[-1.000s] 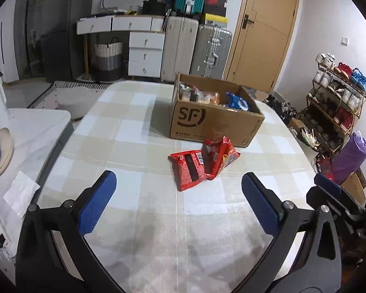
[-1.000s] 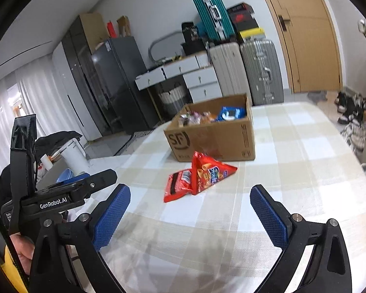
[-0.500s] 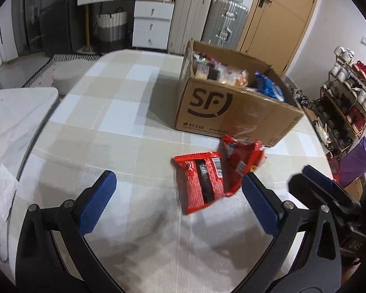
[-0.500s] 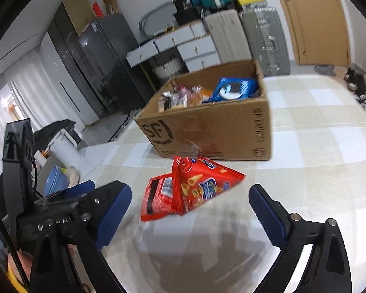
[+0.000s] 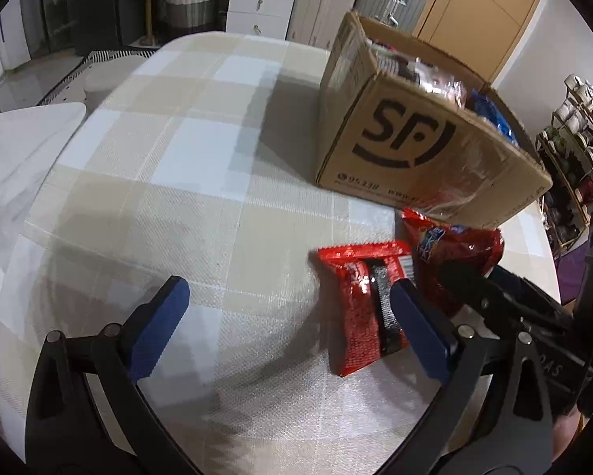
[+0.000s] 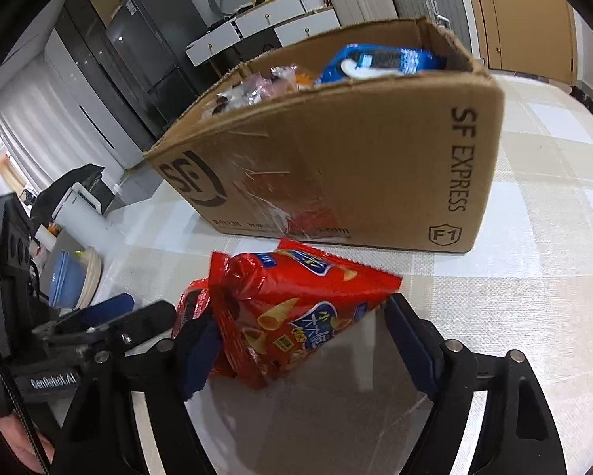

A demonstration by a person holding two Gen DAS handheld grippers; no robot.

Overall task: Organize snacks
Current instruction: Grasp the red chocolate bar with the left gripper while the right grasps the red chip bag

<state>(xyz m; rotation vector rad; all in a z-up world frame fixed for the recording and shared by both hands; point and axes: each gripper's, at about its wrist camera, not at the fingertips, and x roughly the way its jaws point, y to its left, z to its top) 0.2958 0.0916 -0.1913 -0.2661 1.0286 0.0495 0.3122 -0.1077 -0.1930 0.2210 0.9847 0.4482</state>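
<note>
Right gripper [image 6: 304, 352] jaws just closing around red chip bag [image 6: 296, 312], not yet clamped; left gripper [image 5: 288, 324] jaws open beside flat red packet [image 5: 360, 304]; both on desk [image 5: 177, 198] before cardboard box [image 6: 356, 166]

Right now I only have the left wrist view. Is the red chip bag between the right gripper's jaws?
Observer: Yes. In the right wrist view the chip bag sits between the jaws of the right gripper. The jaws have just been closing, and no firm squeeze shows yet.
Operator: Is there room in the box at that end?
Observer: A blue packet already reaches the rim of the box there.
</note>
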